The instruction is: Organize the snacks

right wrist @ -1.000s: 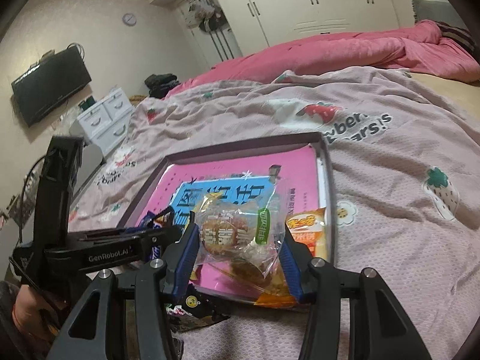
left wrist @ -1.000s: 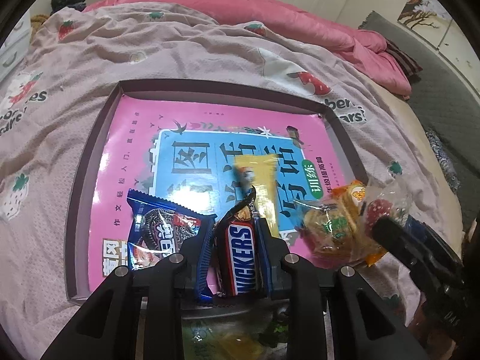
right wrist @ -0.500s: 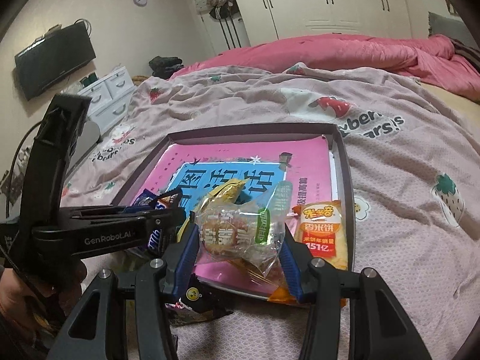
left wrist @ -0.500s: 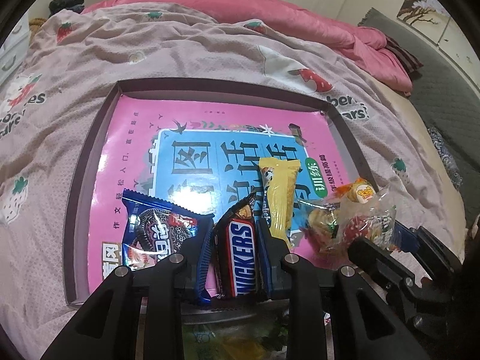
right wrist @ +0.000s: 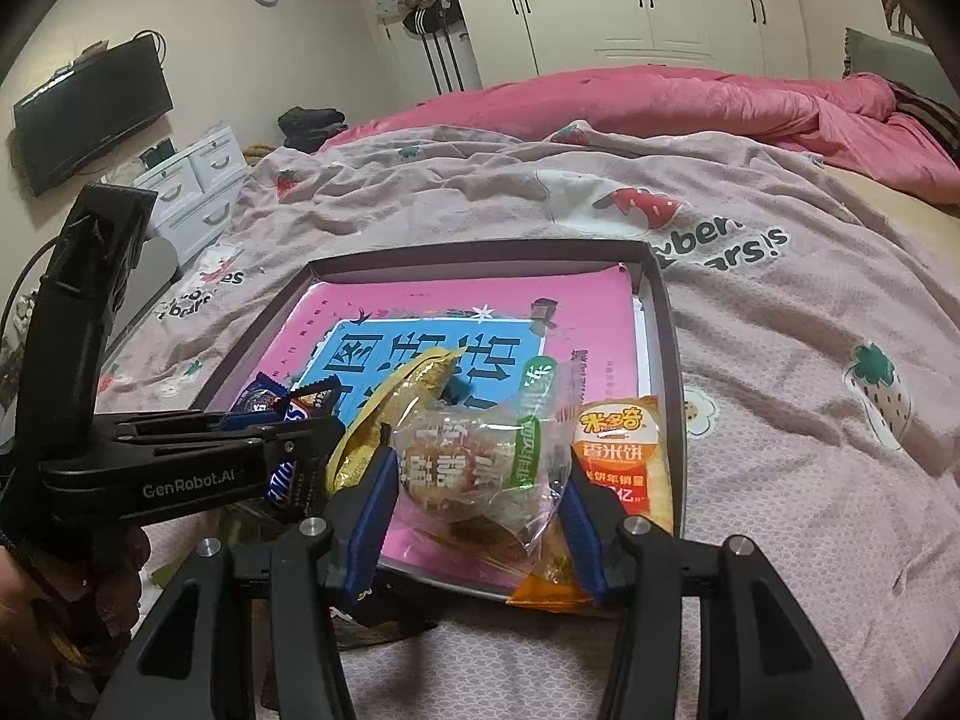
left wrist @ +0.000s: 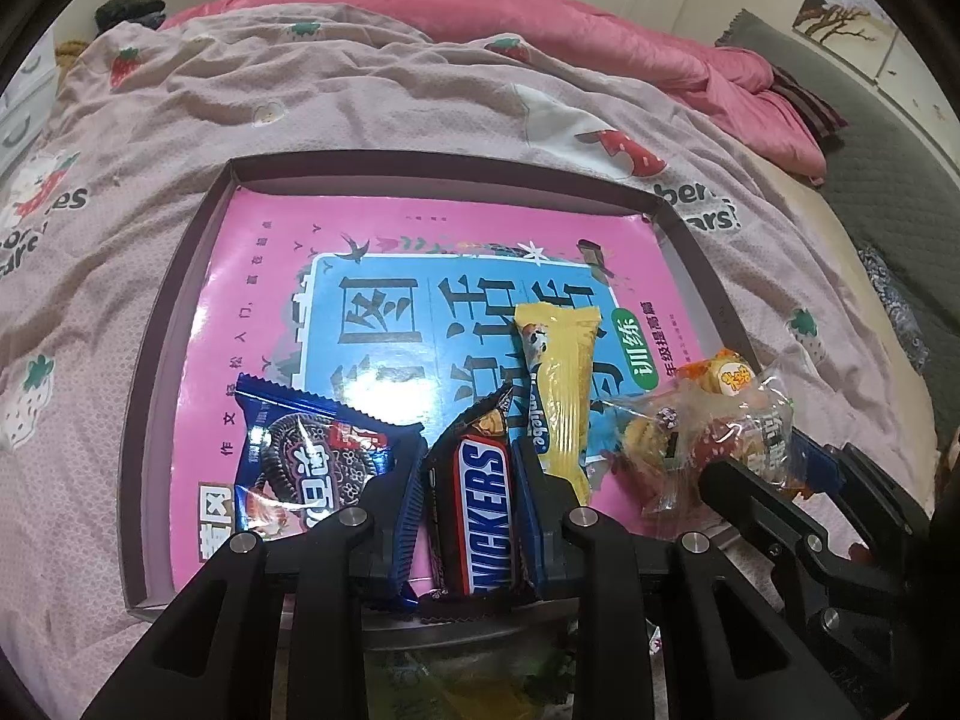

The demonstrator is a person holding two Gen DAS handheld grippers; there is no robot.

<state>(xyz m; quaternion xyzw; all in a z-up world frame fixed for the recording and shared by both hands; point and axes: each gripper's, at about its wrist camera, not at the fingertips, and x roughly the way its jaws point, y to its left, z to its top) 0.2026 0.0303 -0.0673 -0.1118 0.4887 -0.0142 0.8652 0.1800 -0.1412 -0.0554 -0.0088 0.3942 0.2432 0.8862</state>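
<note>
Left wrist view: the Snickers bar is clamped between the fingers of the left gripper at the near edge of the tray, its long axis running near to far, the crimped end pointing far. It is judged to be the placing step; lowering and release beside the Oreo pack are called for next. The right gripper is closed on a clear pastry bag, near the tray's right corner.
</note>
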